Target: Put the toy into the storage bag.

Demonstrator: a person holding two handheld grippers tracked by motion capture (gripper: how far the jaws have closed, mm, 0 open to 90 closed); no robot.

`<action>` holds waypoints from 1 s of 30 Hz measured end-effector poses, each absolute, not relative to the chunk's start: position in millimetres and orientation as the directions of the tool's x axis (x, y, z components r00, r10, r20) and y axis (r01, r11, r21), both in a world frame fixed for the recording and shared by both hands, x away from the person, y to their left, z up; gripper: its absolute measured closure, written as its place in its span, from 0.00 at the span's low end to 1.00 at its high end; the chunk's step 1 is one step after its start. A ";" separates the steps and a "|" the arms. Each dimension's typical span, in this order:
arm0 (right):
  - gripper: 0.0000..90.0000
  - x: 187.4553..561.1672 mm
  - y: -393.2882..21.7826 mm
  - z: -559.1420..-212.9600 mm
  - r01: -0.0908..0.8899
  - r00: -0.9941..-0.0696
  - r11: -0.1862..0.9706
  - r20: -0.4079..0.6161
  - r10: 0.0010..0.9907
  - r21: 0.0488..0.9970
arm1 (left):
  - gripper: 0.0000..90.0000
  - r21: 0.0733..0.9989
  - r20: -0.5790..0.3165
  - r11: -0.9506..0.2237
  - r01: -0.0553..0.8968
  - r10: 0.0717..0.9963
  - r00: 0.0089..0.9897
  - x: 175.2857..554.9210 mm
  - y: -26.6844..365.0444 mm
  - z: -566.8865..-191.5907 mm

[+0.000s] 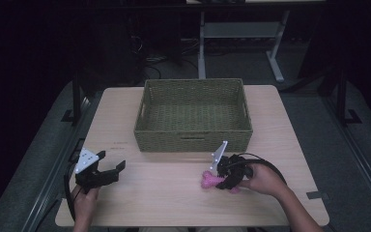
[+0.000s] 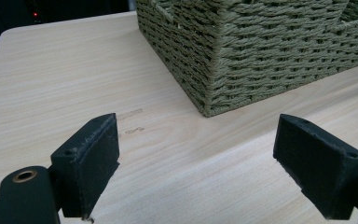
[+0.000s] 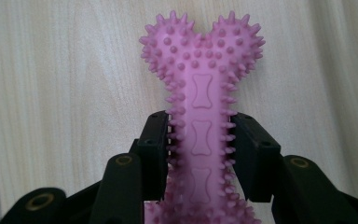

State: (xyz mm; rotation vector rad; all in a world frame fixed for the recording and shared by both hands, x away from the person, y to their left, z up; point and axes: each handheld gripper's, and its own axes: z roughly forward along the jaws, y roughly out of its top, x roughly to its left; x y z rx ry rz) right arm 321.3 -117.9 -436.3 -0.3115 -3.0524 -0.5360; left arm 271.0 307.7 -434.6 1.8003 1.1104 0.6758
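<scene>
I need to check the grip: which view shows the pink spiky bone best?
The right gripper view: the pink bone stands large, its shaft between the pads. The high view shows it small, half hidden by the right gripper.

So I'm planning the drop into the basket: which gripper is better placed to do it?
Right. The right gripper already clamps the pink spiky bone near the basket; the left gripper is open, holding nothing.

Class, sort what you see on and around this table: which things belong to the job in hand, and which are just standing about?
In the job:
pink spiky bone toy, clamped by the right gripper
woven basket, the likely drop spot

Standing about:
left gripper, open and idle
table
white desk frame behind
</scene>
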 end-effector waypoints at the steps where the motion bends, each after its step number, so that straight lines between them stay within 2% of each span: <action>1: 0.65 322.0 -117.9 -435.4 0.203 -0.979 0.919 0.066 0.192 0.338 | 0.15 0.890 -0.002 -0.203 0.408 0.893 0.450 271.0 307.8 -434.7; 6: 0.65 328.5 -120.6 -426.5 0.225 -0.974 0.895 0.107 0.199 0.384 | 0.15 0.889 -0.001 -0.204 0.409 0.894 0.449 271.3 308.4 -434.7; 30: 0.65 358.4 -108.8 -370.7 0.198 -0.979 0.876 0.126 0.158 0.439 | 0.15 0.891 -0.008 -0.196 0.410 0.895 0.447 271.8 309.6 -434.7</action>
